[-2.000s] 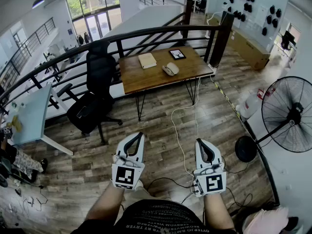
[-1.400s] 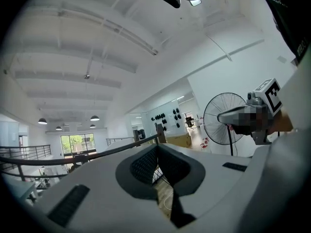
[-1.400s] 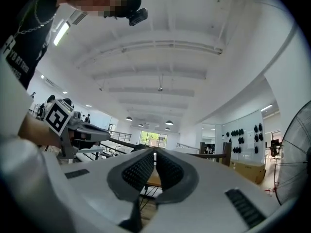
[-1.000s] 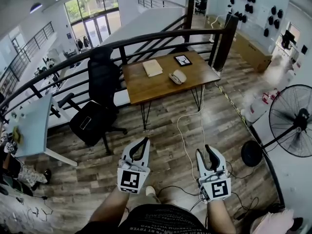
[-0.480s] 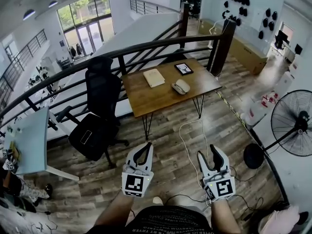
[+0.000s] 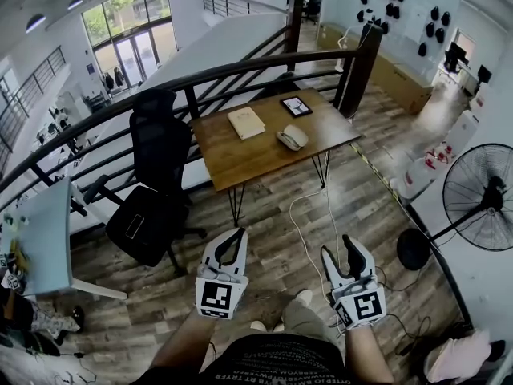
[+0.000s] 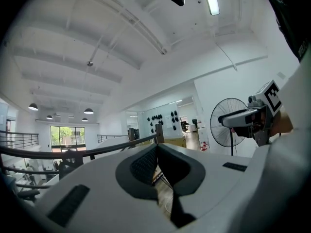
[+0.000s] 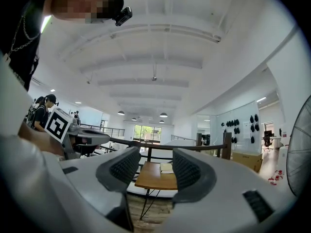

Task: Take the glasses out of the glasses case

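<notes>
A pale oval glasses case (image 6: 292, 137) lies shut on the wooden table (image 6: 240, 155), far ahead of both grippers. Next to it are a beige notebook (image 6: 246, 122) and a dark tablet (image 6: 296, 106). My left gripper (image 6: 239, 235) is held level over the wood floor, jaws shut and empty; its tips meet in the left gripper view (image 7: 156, 149). My right gripper (image 6: 338, 247) is level beside it, its jaws opening with nothing between them. The right gripper view (image 8: 155, 161) frames the table (image 8: 155, 177) and notebook (image 8: 166, 168) through that gap.
A black office chair (image 6: 156, 191) stands left of the table, with a black railing (image 6: 240, 58) behind. A standing fan (image 6: 481, 195) is at the right. A white cable (image 6: 309, 215) runs across the floor from the table. A light desk (image 6: 40, 223) is at the far left.
The person has walked toward the table, carrying both grippers forward. The right gripper's jaws have spread apart. The left gripper's jaws stay shut.
</notes>
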### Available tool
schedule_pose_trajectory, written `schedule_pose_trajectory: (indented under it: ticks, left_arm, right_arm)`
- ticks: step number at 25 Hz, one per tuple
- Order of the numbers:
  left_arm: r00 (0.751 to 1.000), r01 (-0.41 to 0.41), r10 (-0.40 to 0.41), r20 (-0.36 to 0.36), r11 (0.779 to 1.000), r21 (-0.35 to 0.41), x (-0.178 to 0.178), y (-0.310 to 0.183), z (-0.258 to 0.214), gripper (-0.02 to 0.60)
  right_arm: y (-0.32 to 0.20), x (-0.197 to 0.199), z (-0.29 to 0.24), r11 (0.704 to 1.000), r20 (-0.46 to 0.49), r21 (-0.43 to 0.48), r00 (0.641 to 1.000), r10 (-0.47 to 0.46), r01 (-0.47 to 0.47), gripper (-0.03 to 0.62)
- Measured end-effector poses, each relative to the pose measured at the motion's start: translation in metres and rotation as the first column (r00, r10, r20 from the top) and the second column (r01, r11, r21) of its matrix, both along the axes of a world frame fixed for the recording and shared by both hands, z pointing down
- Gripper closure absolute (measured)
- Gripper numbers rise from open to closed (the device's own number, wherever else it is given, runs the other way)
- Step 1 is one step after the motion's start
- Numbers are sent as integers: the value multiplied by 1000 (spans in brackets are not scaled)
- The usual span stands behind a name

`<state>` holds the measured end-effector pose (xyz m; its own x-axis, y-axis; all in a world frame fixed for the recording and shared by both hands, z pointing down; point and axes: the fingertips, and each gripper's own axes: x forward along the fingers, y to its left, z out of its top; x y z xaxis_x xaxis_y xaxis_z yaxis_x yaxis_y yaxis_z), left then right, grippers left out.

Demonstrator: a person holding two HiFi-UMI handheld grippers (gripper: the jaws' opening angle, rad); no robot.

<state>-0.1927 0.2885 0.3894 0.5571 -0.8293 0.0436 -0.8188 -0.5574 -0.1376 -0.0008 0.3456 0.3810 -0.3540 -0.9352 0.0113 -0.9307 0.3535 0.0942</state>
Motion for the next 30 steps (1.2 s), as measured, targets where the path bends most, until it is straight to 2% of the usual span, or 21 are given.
schedule_pose_trajectory:
  ticks: [6,10,26,30]
  left_arm:
    - [1000,-18,18,11,1000,5,19,-25,-1,555]
    - [998,-1,1,-56,1000,2,26,-57,-16,555]
    - [998,41,-41,-48,999,-2,71,-165,-13,555]
    - [999,28,-27,-35,1000,14,88,-183,-13,555]
  right_arm:
    - [-27,9,5,1000,-9,8,1000,-7,7,390]
    - [-56,18,2,999,-7,33,1000,-19,19,390]
    - [-171,54,5,995,-32,0,994,-102,102,390]
    - [-191,70,3,995,-27,11,994,-103,103,390]
